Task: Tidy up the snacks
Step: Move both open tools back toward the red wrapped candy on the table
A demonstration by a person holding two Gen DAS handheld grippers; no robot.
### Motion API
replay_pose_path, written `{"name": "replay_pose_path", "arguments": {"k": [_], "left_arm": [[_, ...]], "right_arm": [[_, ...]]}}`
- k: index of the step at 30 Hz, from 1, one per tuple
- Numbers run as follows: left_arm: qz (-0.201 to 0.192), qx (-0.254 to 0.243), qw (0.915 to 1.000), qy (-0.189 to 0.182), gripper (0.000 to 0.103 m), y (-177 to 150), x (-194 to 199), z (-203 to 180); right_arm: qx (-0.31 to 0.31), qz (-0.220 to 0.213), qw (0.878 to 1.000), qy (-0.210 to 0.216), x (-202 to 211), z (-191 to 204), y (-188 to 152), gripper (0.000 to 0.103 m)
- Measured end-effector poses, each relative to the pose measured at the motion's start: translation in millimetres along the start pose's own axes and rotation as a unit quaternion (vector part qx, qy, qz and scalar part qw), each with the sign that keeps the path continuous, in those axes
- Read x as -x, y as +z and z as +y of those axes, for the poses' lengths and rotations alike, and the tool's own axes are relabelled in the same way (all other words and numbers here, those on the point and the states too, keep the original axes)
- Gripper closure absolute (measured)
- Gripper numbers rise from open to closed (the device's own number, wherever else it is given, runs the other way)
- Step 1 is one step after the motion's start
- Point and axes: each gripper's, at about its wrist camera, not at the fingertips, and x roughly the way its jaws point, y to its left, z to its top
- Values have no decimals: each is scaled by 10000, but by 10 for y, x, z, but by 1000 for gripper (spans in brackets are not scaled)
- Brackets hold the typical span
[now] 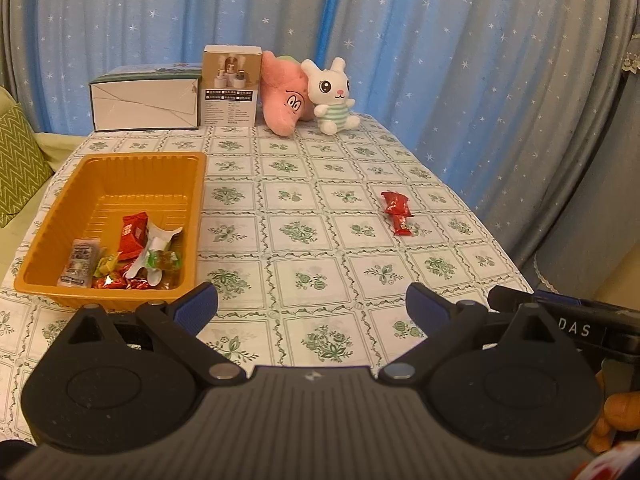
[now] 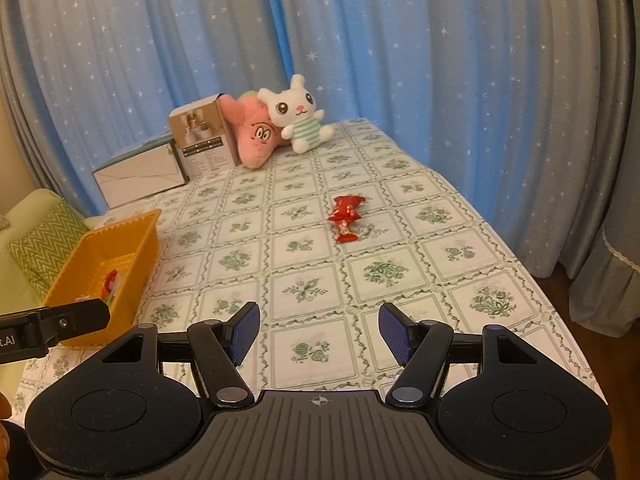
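Observation:
An orange tray (image 1: pixel 196 200) sits on the table's left side and holds several wrapped snacks (image 1: pixel 132 256). It also shows at the left of the right wrist view (image 2: pixel 136 240). Red wrapped candies (image 1: pixel 397 209) lie alone on the tablecloth to the right; they show in the right wrist view (image 2: pixel 346 213), straight ahead. My left gripper (image 1: pixel 312 308) is open and empty, low over the near table, just right of the tray's near corner. My right gripper (image 2: pixel 319 330) is open and empty, well short of the candies.
Two boxes (image 1: pixel 146 98) (image 1: pixel 230 86), a pink plush (image 1: pixel 286 96) and a white rabbit plush (image 1: pixel 332 96) stand along the table's far edge before blue curtains. A green cushion (image 1: pixel 18 160) lies left of the table. The table's right edge (image 2: pixel 532 272) drops off.

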Motion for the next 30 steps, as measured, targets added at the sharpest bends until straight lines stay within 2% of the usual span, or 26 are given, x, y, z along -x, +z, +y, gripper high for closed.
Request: {"name": "replay_pose_path", "arguments": {"k": [19,30], "left_arm": [[24,-111,9999,-3,3,214,-330,-144],[22,-245,9997,2,3,407,-754,-234]], "right_arm": [[70,-143,9997,-171,-198,-304,145,37],[313,-226,9992,-57,-541,-369,361,37]]}}
